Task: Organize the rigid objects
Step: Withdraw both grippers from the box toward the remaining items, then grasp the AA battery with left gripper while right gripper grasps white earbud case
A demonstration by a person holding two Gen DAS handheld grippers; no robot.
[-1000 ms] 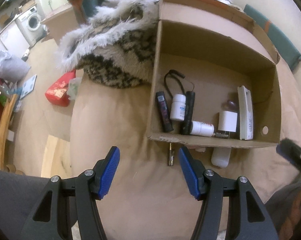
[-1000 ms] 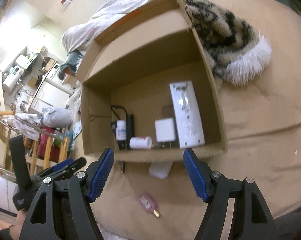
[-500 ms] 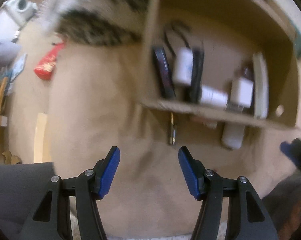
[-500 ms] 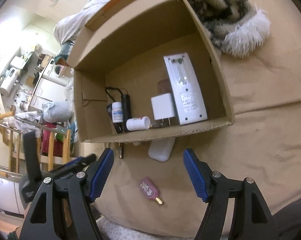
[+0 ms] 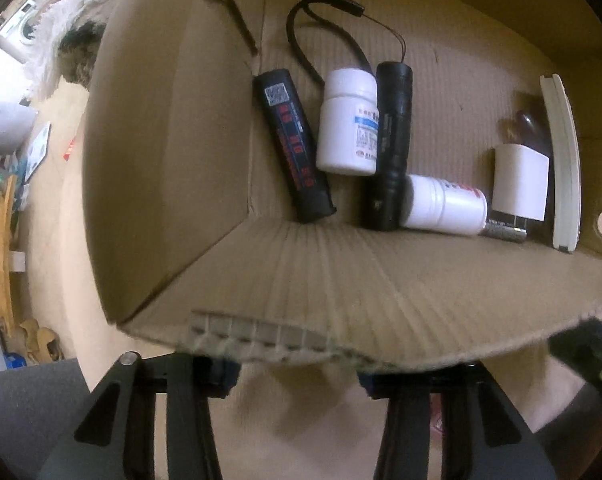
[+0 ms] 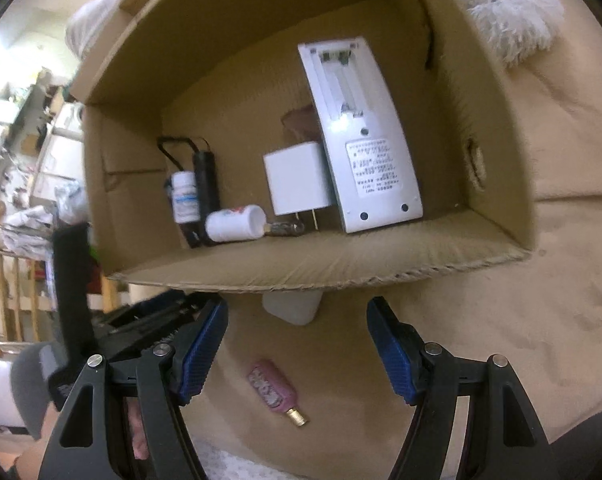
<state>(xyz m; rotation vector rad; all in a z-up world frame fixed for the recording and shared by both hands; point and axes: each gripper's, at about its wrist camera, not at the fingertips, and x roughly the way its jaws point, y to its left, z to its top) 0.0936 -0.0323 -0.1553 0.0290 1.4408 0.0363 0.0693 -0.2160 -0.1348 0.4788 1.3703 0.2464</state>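
Observation:
A cardboard box (image 5: pixel 381 280) (image 6: pixel 301 272) lies on the tan bed cover. It holds a black battery pack (image 5: pixel 293 148), two white bottles (image 5: pixel 347 120) (image 5: pixel 445 204), a black flashlight (image 5: pixel 393 140), a white charger (image 6: pixel 297 184) and a white remote (image 6: pixel 365 136). My left gripper (image 5: pixel 297 376) is open, its fingertips hidden under the box's near wall. My right gripper (image 6: pixel 297 352) is open above the cover. A pink bottle (image 6: pixel 273 388) lies between its fingers. A white container (image 6: pixel 293 308) sticks out from under the box.
A furry patterned blanket (image 6: pixel 513 12) lies beyond the box at the right. The left gripper's body (image 6: pixel 141 320) sits just left of my right gripper. Room furniture and clutter (image 5: pixel 5 160) stand past the bed's left edge.
Both grippers have moved forward toward the box. The left one has gone up to the near wall, which now hides its fingertips and the small metal item seen before.

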